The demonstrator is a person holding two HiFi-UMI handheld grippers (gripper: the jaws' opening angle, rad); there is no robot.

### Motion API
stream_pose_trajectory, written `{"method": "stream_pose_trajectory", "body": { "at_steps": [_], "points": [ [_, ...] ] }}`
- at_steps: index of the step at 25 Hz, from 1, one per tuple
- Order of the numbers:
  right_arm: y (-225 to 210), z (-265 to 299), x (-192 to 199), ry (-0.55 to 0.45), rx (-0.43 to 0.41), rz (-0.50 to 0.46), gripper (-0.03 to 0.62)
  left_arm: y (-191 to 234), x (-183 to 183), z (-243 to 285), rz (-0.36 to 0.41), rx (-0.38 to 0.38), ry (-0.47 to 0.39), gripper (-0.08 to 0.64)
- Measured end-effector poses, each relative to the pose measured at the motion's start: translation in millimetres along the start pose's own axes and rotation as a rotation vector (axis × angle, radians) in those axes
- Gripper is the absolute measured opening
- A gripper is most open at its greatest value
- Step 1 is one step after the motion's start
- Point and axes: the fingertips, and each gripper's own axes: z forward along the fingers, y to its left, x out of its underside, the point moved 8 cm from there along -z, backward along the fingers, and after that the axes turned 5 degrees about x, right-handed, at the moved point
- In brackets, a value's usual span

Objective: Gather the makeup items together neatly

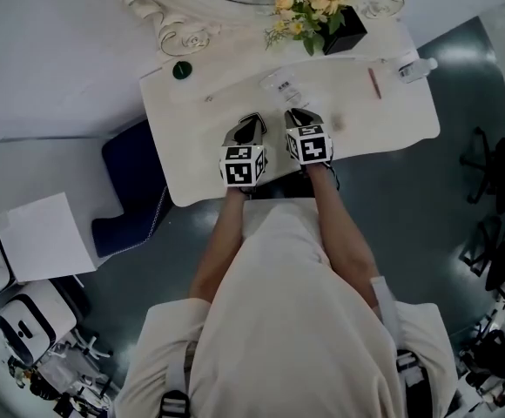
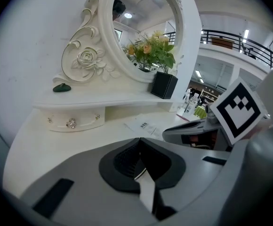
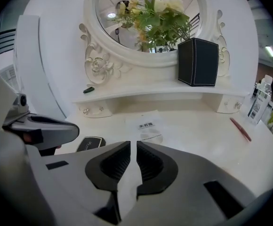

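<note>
At the front edge of the white vanity bench [image 1: 392, 124], both claws sit side by side, pointing toward the oval white-framed mirror [image 3: 146, 18].

Left claw [image 2: 139, 142]: pressed together, empty.
Right claw [image 3: 132, 147]: all but pressed together, only a thin slit showing, nothing in it.

Items as they lie, scattered, none gathered yet:
- clear printed sachet [image 3: 146, 125], flat at bench centre, just ahead of the right claw.
- small dark flat compact [image 3: 90, 144], near the front edge, close beside the left claw.
- slim red pencil [image 1: 374, 83], toward the right end, well apart from the sachet.
- clear plastic bottle [image 1: 416, 68], at the far right end near the pencil; it seems to stand upright.
- small dark-green object [image 1: 181, 70], on the raised shelf at left; too small to identify.

Black square box of flowers [image 1: 344, 31] stands on the shelf. Probably décor; leave it.

Judgement: the step in hand is the first pick. The sachet's spot looks the sensible collecting point, being central. Neither claw can take anything as it stands, so spread it before descending.
- Compact is nearest the left claw, pencil suits the right.
- Pencil is thin and flat on the bench: come in steeply and pinch across the shaft at mid-length, so it neither rolls nor pivots.
- Bottle may tip if nudged: straddle it first, then close.
</note>
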Motion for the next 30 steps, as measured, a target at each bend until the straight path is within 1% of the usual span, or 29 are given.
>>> {"method": "stream_pose_trajectory", "body": {
  "at_steps": [3, 7, 13, 17, 24, 30],
  "points": [
    [-14.4, 5.6, -10.2, 0.016, -0.019, 0.002, 0.057, -2.1, -3.4, 1.8, -0.006, -0.026, 0.004, 0.015],
    [-23.5, 17.0, -18.1, 0.044, -0.044, -0.057, 0.051, 4.4, -8.7, 5.9, -0.052, -0.092, -0.003, 0.015],
    [-32.9, 37.4, -15.6, 0.096, -0.063, -0.119, 0.051, 7.5, -10.0, 11.1, -0.083, -0.161, -0.009, 0.015],
    [-35.9, 48.0, -9.6, 0.139, -0.058, -0.146, 0.051, 10.0, -2.6, 16.7, -0.109, -0.182, -0.001, 0.015],
    [-31.6, 49.4, -7.5, 0.150, -0.048, -0.111, 0.051, 15.8, 8.8, 20.5, -0.145, -0.195, 0.018, 0.015],
    [-21.1, 45.1, -1.7, 0.156, -0.034, -0.060, 0.051, 18.7, 10.2, 17.8, -0.133, -0.176, 0.021, 0.015]
  ]
}}
